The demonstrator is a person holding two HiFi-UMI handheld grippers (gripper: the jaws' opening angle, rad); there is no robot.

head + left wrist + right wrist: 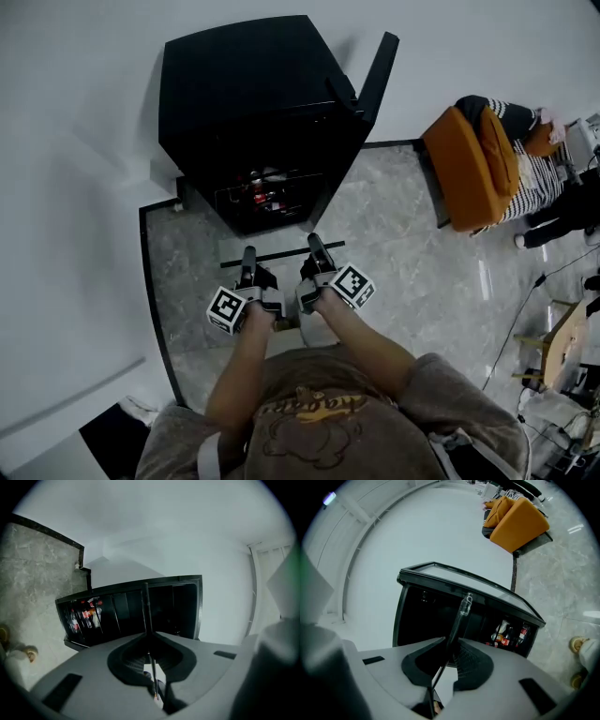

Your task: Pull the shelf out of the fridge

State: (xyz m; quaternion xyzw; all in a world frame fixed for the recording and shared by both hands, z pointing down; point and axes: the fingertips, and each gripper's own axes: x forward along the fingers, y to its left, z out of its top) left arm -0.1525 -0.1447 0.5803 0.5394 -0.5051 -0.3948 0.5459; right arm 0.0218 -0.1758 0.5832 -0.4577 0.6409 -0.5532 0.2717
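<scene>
The black fridge point(253, 103) stands open on the stone floor, with bottles point(262, 192) low inside. The shelf point(281, 281), a glass pane with a black front rail, hangs level in the air in front of the fridge, clear of its opening. My left gripper point(248, 255) is shut on its left part and my right gripper point(315, 242) on its right part. In the left gripper view the shelf point(147, 616) runs edge-on as a thin dark line between the jaws of the left gripper point(151, 641). The right gripper view shows the shelf point(459, 616) pinched the same way by the right gripper point(451, 644).
The fridge door point(375, 70) stands open at the right of the cabinet. An orange chair point(469, 169) with a person in a striped top point(534, 178) is at the far right. A dark floor border point(150, 281) runs along the white wall at the left.
</scene>
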